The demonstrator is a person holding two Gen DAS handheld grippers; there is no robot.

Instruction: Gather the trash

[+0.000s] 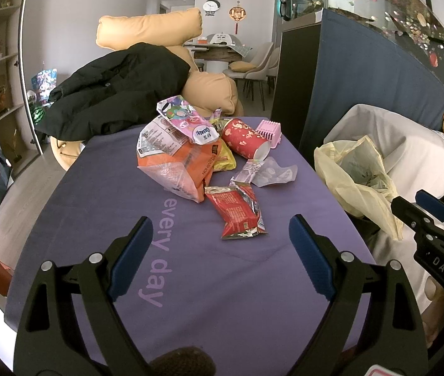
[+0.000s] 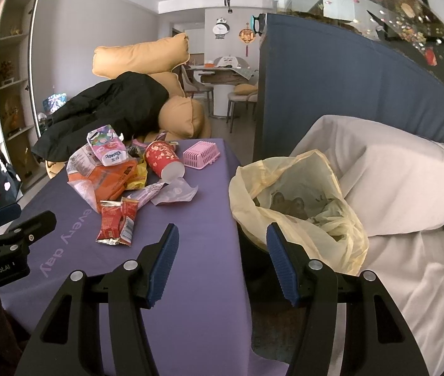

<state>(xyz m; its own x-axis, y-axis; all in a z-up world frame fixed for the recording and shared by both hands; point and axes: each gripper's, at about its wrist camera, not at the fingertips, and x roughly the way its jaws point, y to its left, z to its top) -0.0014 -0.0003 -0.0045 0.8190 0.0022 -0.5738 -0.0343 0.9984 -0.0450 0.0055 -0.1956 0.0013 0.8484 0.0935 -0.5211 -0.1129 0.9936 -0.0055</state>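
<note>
A pile of trash lies on the purple tablecloth (image 1: 222, 282): a red snack wrapper (image 1: 237, 216) nearest me, an orange bag (image 1: 178, 166), a red paper cup (image 1: 245, 139) on its side, a pink-and-white milk carton (image 1: 187, 122) and a clear wrapper (image 1: 269, 174). A yellow trash bag (image 2: 300, 200) stands open off the table's right edge. My left gripper (image 1: 222, 235) is open and empty, just short of the red wrapper. My right gripper (image 2: 222, 238) is open and empty over the table's right edge, beside the bag. The red wrapper also shows in the right wrist view (image 2: 117, 222).
A pink plastic basket (image 2: 201, 155) sits at the table's far end. A black jacket (image 1: 112, 91) lies on tan cushions (image 1: 150, 28) behind the table. A blue partition (image 2: 347, 94) and a grey-covered seat (image 2: 394, 188) stand to the right.
</note>
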